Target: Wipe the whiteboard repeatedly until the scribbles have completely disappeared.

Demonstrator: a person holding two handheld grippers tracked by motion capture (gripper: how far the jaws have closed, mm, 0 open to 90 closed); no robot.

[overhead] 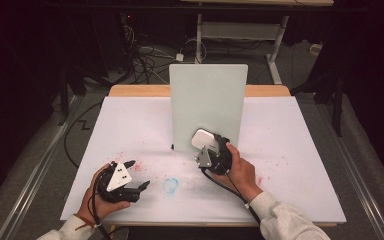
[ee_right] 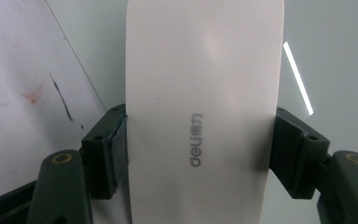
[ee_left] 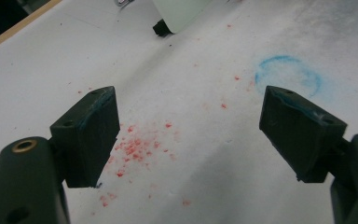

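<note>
A white, rounded deli-branded block [ee_right: 205, 107], probably a whiteboard eraser, sits clamped between the jaws of the right claw [overhead: 207, 146], pressed against or just before the upright pale-green board [overhead: 207, 100] standing mid-tabletop. The right hand [overhead: 240, 172] grips that claw from behind. The left claw [overhead: 135, 180], held in the left hand [overhead: 100, 192], hovers low over the white tabletop [overhead: 290, 150], jaws wide and empty, above red specks [ee_left: 135, 149] and beside a blue smudged ring [ee_left: 286, 77].

Black grippers [overhead: 125, 182], brass screws; white sleeves [overhead: 285, 220].
</note>
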